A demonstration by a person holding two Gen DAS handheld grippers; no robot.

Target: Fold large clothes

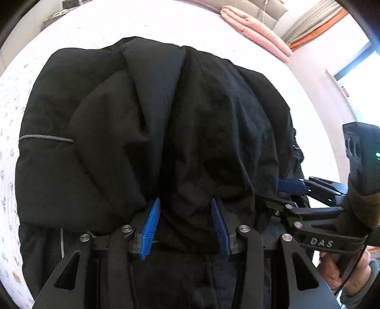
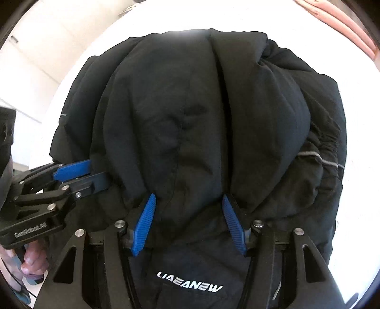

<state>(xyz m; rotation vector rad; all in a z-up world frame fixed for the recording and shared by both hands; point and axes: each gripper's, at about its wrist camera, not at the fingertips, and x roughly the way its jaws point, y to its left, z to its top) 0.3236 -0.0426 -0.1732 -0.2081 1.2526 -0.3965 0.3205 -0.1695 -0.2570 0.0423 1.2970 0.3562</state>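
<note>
My left gripper (image 1: 185, 225) and right gripper (image 2: 190, 223) each pinch a thick bunch of the black padded jacket (image 1: 142, 118), heaped at twelve o'clock on the white bed (image 1: 166, 21), probably to carry the fold over.

black jacket (image 1: 147, 123) lower part cut off at bottom edge, both gripper tips buried in its folds
</note>
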